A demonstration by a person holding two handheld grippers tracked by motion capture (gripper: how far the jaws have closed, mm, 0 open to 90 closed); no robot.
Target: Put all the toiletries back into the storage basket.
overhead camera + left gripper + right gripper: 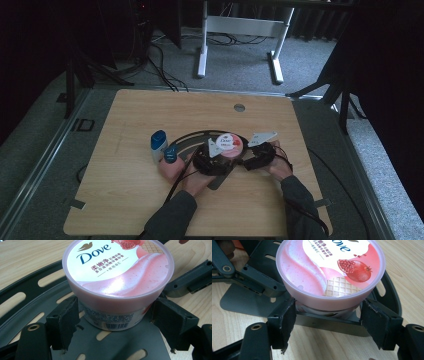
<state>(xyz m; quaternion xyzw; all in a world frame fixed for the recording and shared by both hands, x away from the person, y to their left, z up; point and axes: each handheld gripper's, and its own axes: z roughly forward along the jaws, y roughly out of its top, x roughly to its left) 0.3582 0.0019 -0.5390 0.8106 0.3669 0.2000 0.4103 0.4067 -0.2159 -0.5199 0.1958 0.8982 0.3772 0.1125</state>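
A pink Dove tub (230, 145) with a pomegranate picture on its lid stands upright on a black slotted metal rack (192, 139) in the middle of the table. My left gripper (218, 155) comes at it from the near left and my right gripper (250, 153) from the near right. In the left gripper view, the left gripper (116, 318) has both pads (65, 320) against the tub's (117, 270) lower wall, under the lid. In the right gripper view, the right gripper (328, 315) likewise has its pads (287, 320) set against the tub's (329, 267) body from the opposite side.
A white bottle with a blue cap (159, 142) and a pink bottle with a blue cap (171, 162) stand just left of the rack. The wooden table (130, 200) has a round cable hole (239, 107) at the back. A white desk frame (202, 55) stands on the floor beyond.
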